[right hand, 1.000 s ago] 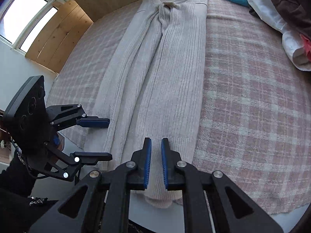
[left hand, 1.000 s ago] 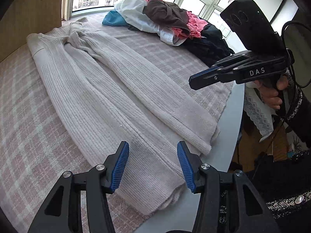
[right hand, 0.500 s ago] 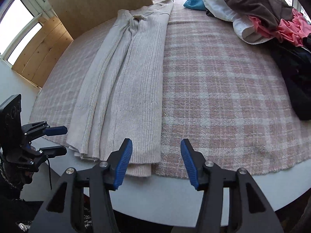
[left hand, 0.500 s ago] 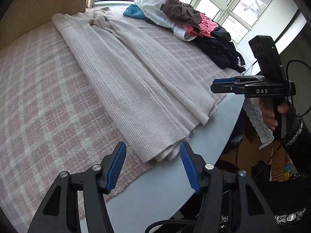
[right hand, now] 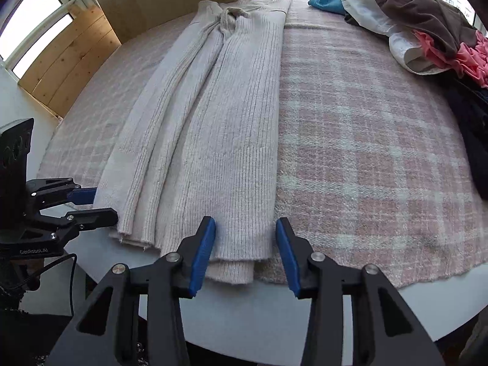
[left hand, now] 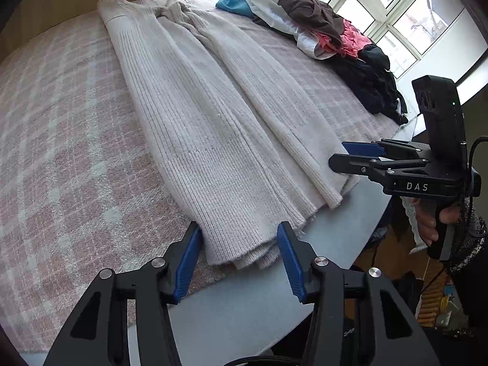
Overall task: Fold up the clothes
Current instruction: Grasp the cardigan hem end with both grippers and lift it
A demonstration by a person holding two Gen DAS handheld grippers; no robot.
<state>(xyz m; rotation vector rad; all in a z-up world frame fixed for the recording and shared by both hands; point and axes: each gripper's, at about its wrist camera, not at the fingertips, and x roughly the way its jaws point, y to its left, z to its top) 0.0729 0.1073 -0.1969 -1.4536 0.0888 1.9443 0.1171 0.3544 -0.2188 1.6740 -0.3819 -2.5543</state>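
A long cream ribbed knit garment (left hand: 198, 116) (right hand: 219, 128) lies folded lengthwise on a pink plaid blanket (left hand: 61, 152) (right hand: 366, 152), its hem at the near table edge. My left gripper (left hand: 239, 259) is open, its blue pads straddling the hem's left corner just above the cloth. My right gripper (right hand: 244, 253) is open too, either side of the hem's right corner. Each gripper shows in the other's view: the right gripper (left hand: 353, 155) at the hem's right end, the left gripper (right hand: 94, 204) at its left end. Neither holds anything.
The blanket covers a round grey table (left hand: 244, 299) (right hand: 259, 311), whose bare rim runs under both grippers. A pile of mixed clothes (left hand: 320, 27) (right hand: 427, 21) sits at the far right. Wooden boards (right hand: 67, 61) and windows stand behind. A person's hand (left hand: 427, 225) grips the right tool.
The right gripper was shut a second ago and has opened. Both grippers have drawn back from over the garment to its near hem at the table edge.
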